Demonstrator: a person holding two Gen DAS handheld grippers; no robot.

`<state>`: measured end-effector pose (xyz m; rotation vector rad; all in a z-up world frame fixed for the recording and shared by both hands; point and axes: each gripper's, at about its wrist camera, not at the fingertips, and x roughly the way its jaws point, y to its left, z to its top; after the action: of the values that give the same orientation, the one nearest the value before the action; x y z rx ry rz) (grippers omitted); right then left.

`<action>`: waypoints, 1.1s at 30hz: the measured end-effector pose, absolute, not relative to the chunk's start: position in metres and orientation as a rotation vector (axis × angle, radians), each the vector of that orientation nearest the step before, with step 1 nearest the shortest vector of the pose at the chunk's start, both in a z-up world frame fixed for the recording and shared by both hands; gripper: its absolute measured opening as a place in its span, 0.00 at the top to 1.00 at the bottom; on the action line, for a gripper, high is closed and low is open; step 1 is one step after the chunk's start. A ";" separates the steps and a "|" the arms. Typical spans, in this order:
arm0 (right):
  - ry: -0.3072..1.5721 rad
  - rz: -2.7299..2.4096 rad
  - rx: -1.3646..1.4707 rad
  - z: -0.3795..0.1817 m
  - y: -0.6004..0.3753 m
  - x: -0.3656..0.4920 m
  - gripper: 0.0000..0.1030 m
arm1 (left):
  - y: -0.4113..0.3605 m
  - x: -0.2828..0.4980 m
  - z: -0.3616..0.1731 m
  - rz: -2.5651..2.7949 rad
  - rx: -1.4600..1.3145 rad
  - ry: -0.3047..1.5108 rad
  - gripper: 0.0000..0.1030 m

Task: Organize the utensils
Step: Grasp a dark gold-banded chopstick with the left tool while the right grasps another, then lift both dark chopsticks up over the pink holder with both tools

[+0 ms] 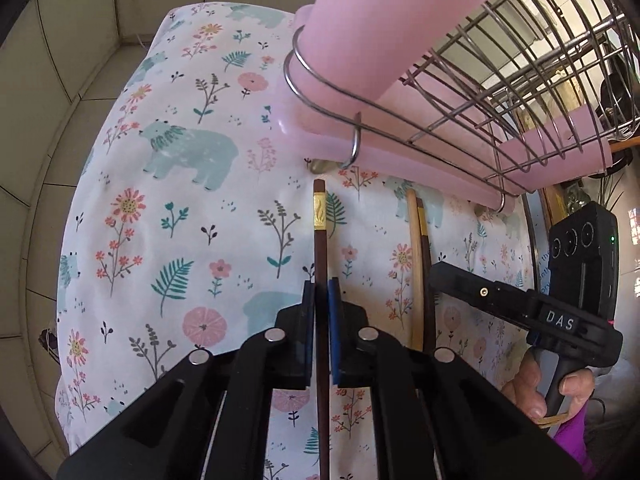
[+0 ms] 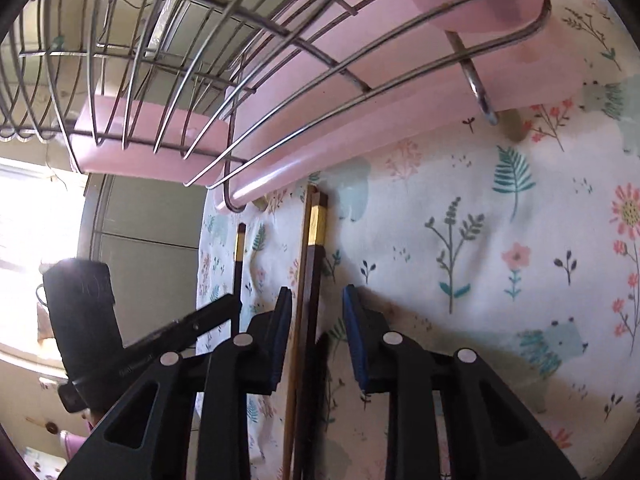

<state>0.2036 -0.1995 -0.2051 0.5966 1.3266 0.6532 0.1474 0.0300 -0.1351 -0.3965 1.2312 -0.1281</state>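
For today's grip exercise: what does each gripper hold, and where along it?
The left gripper clamps a dark chopstick partway along its shaft. The right gripper straddles two chopsticks, gripping neither.

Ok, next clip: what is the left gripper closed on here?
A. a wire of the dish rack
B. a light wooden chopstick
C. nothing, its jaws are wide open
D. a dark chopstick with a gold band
D. The left gripper has its blue pads pressed against a dark chopstick with a gold band near its end, lying over the floral cloth below the dish rack.
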 end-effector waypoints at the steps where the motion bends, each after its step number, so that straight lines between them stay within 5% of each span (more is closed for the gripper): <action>1: 1.330 0.658 0.593 -0.205 -0.197 0.204 0.87 | 0.032 0.147 -0.136 -0.132 -0.402 1.231 0.95; 10: 1.298 0.628 0.573 -0.195 -0.210 0.197 0.92 | 0.050 0.139 -0.137 -0.135 -0.424 1.226 0.95; 33: 1.395 0.506 0.175 -0.187 -0.211 0.213 0.85 | 0.037 0.172 -0.135 -0.080 -0.182 1.435 0.92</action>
<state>0.2128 -0.2108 -0.1871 0.1749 1.3947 0.5064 0.1716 0.0370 -0.1348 -0.1824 1.4348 -0.0805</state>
